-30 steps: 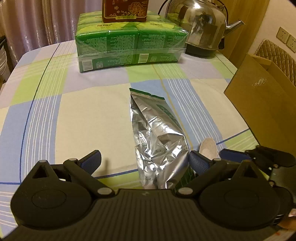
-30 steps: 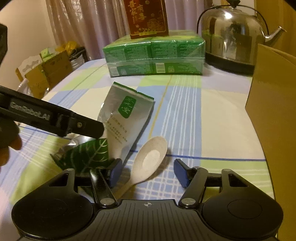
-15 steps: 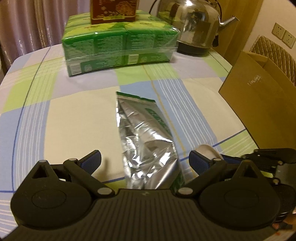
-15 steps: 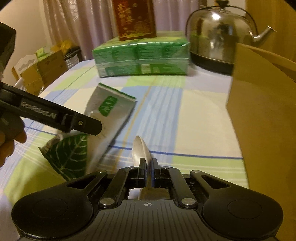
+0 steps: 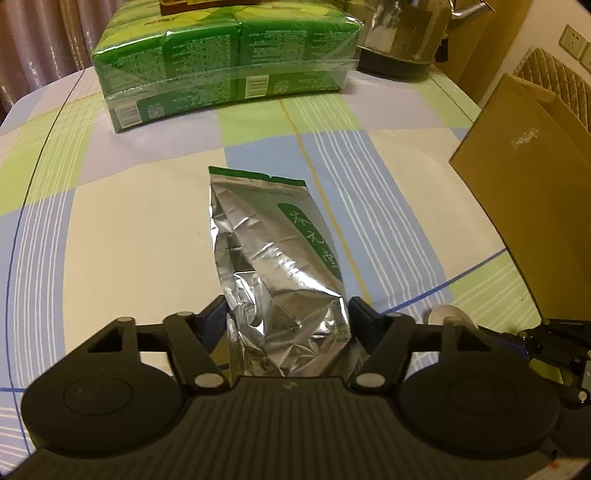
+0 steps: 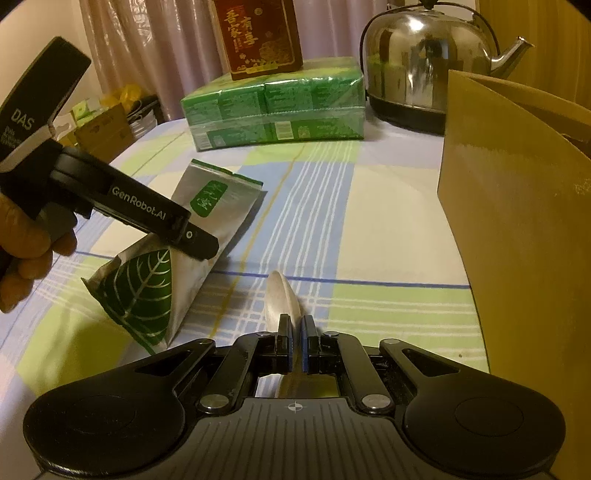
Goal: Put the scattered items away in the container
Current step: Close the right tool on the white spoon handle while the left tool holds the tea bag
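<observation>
A silver foil tea bag [image 5: 273,266] with green print lies on the checked tablecloth. My left gripper [image 5: 288,314] is shut on its near end, one finger on each side; it also shows in the right wrist view [image 6: 195,243], over the bag [image 6: 155,288]. My right gripper [image 6: 296,345] is shut on the handle of a white spoon [image 6: 279,295], whose bowl points away, on edge. The spoon's bowl [image 5: 448,314] peeks out in the left wrist view. The brown cardboard box [image 6: 517,221] stands at the right.
A green shrink-wrapped pack [image 6: 275,110] with a red-brown carton [image 6: 258,33] on top stands at the back of the table. A steel kettle [image 6: 428,62] stands beside it at the back right. The box wall [image 5: 524,229] is close to my right gripper.
My left gripper moved forward and closed on the foil bag's near end. My right gripper closed on the spoon's handle and turned it on edge.
</observation>
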`<move>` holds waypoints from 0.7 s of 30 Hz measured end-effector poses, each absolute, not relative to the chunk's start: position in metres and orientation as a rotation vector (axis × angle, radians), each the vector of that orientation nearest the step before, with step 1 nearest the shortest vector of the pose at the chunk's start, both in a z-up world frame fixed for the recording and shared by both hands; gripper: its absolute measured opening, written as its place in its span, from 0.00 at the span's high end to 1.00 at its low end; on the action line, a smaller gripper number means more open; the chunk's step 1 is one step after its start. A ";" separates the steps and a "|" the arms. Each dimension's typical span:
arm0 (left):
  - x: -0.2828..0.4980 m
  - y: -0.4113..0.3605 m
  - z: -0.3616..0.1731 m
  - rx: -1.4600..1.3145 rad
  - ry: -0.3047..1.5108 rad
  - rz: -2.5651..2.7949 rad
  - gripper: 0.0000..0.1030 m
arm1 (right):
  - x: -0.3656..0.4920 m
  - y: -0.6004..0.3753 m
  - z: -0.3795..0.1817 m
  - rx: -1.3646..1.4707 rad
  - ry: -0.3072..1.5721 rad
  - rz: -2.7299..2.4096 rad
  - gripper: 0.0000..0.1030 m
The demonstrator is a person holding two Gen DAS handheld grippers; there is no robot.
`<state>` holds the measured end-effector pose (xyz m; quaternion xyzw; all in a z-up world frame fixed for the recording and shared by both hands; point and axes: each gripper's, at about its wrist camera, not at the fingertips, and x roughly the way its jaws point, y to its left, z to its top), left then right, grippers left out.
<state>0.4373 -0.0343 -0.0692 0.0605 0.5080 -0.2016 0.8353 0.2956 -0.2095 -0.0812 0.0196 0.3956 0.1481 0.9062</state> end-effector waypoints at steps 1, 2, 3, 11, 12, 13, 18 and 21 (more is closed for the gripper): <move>0.436 -0.035 -0.068 0.131 1.083 -0.430 0.45 | 0.294 -0.209 -0.080 0.041 0.819 0.309 0.99; 0.433 -0.035 -0.066 0.135 1.092 -0.432 0.46 | 0.292 -0.209 -0.079 0.041 0.821 0.313 0.99; 0.430 -0.035 -0.066 0.138 1.101 -0.437 0.47 | 0.289 -0.209 -0.078 0.042 0.824 0.317 0.99; 0.351 -0.035 -0.055 0.162 1.160 -0.504 0.49 | 0.235 -0.223 -0.067 0.061 0.881 0.351 0.99; 0.338 -0.034 -0.054 0.163 1.167 -0.513 0.49 | 0.224 -0.227 -0.067 0.062 0.897 0.355 0.99; 0.323 -0.032 -0.053 0.160 1.178 -0.524 0.49 | 0.214 -0.230 -0.067 0.067 0.911 0.360 0.99; 0.245 -0.030 -0.052 0.160 1.212 -0.572 0.49 | 0.168 -0.242 -0.066 0.067 0.964 0.384 0.99; 0.217 -0.028 -0.053 0.134 1.215 -0.570 0.49 | 0.151 -0.245 -0.067 0.049 0.958 0.376 0.98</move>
